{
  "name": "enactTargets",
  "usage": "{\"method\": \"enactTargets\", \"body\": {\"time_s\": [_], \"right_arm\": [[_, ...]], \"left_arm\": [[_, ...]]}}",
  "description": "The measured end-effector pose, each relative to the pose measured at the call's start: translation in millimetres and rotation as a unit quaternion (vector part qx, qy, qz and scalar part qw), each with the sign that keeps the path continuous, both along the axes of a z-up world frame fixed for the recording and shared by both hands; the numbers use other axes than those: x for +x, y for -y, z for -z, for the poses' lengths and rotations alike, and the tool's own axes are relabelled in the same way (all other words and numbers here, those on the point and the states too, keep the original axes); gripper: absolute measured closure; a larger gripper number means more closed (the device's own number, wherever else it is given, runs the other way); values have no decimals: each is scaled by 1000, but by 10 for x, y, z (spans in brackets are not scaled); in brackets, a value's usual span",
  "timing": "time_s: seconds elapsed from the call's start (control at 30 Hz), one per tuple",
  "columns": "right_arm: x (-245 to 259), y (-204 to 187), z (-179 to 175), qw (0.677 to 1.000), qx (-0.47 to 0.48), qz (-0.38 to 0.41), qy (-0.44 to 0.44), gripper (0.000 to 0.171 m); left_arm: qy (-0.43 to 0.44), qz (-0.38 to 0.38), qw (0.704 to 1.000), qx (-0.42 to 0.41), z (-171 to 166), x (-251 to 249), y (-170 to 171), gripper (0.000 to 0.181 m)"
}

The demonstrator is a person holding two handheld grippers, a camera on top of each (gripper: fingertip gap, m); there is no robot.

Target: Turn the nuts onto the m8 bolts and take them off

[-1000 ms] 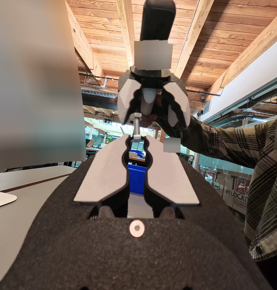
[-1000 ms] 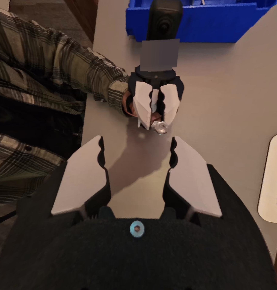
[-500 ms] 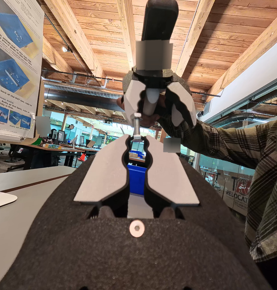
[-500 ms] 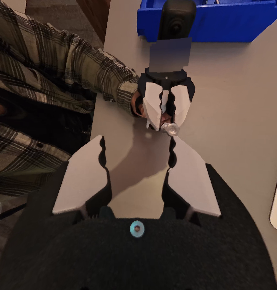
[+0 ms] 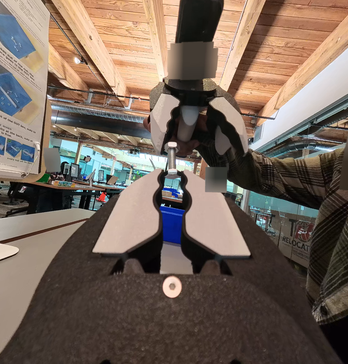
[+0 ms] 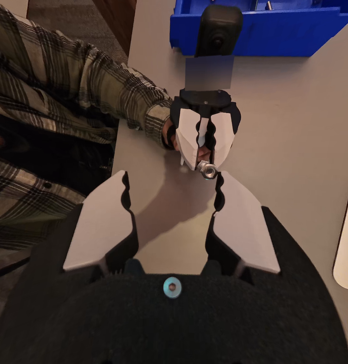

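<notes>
Left gripper point(image 5: 171, 173): pressed together at the tips on the head end of the bolt point(image 5: 171, 157), which stands straight out from it toward the right gripper.
Right gripper point(image 6: 172, 174): spread wide, pinching nothing; its right finger tip sits just beside the bolt's far end.
Nut point(image 5: 172, 145): on the far end of the bolt, at the tip of one right gripper finger; whether they touch I cannot tell.
Bolt in the right wrist view point(image 6: 207, 171): seen end-on, above the grey counter point(image 6: 277, 128).
Blue bin point(image 6: 287, 29): on the counter beyond the bolt; small metal parts show at its top edge, too cut off to name.
White tray point(image 6: 344, 246): to the right of the bolt, at the counter's edge.
Only in the left wrist view: wooden beam ceiling point(image 5: 120, 49), an instruction sheet point(image 5: 15, 88) left of the bolt, desks far behind.
Only in the right wrist view: the bin's inside and a plaid sleeve point(image 6: 90, 94) reaching to the left gripper.
</notes>
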State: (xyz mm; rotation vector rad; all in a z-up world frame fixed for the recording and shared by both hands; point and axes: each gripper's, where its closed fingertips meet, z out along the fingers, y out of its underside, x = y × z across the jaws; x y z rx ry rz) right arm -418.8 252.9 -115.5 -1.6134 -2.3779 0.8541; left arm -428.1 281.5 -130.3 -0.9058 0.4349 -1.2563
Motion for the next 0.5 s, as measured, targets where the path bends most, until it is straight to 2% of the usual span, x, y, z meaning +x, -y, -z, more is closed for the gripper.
{"method": "enactTargets", "body": {"time_s": [0.2, 0.3, 0.4, 0.5], "right_arm": [[12, -58, -18, 1000, 12, 11, -5, 87], [-22, -175, -69, 998, 58, 9, -22, 94], [-27, -217, -92, 993, 112, -36, -29, 106], [26, -248, -42, 982, 162, -95, 1, 116]], "left_arm": [[2, 2, 1000, 2, -9, -4, 10, 166], [-5, 6, 1000, 6, -11, 26, 28, 166], [-7, 15, 1000, 10, -17, 48, 51, 167], [-9, 26, 1000, 14, -18, 70, 71, 167]]}}
